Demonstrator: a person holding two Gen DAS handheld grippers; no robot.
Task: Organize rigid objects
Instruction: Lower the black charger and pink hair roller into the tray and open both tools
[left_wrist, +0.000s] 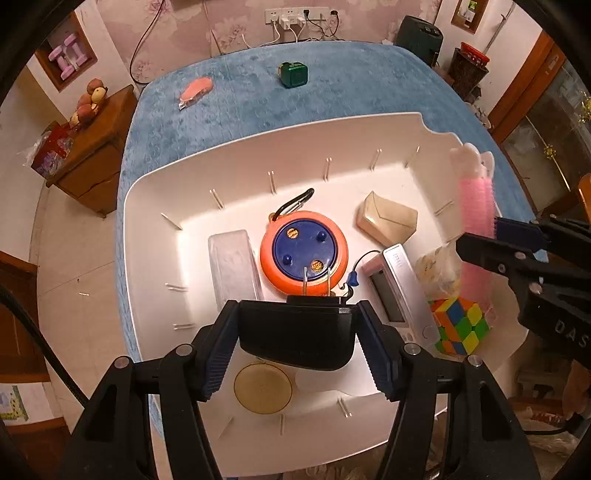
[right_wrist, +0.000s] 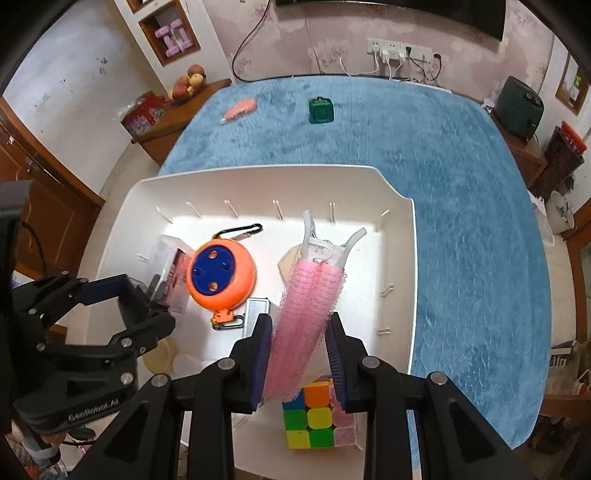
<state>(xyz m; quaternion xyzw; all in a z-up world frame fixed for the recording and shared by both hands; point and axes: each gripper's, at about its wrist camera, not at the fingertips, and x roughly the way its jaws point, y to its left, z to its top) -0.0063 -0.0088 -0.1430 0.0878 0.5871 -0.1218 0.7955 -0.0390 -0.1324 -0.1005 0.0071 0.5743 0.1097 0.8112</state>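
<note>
Grip on the left: the left hand-held gripper (left_wrist: 297, 334) has its blue-padded fingers closed against the sides of a black rounded-block power adapter (left_wrist: 295, 332), whose two metal prongs point forward, away from the camera. It hangs over the near part of a large white plastic bin (left_wrist: 155, 229) that rests on a table under a fuzzy blue cloth (right_wrist: 461, 177).

Just ahead of that gripper, on the bin floor, lies a round orange reel with a blue centre disc (left_wrist: 303, 253) and a black carabiner at its far edge. Left of the reel is a clear plastic box (left_wrist: 232, 267); beyond it to the right sits a beige folded pouch (left_wrist: 386, 218). A silver flat device with a small screen (left_wrist: 395, 288) lies right of the adapter, and a multicoloured puzzle cube (left_wrist: 461, 325) is further right. A round tan disc (left_wrist: 263, 387) shows beneath the adapter.

The right hand-held gripper (right_wrist: 297, 354) pinches a long pink bristly hair-roller clip with white plastic handles (right_wrist: 306, 306), handles pointing forward, held above the bin's right side, over the cube (right_wrist: 314, 417).

Far ahead of both grippers, outside the bin, a pink oblong item (right_wrist: 240, 107) and a small green cube-shaped object (right_wrist: 320, 109) lie on the cloth, well apart.
</note>
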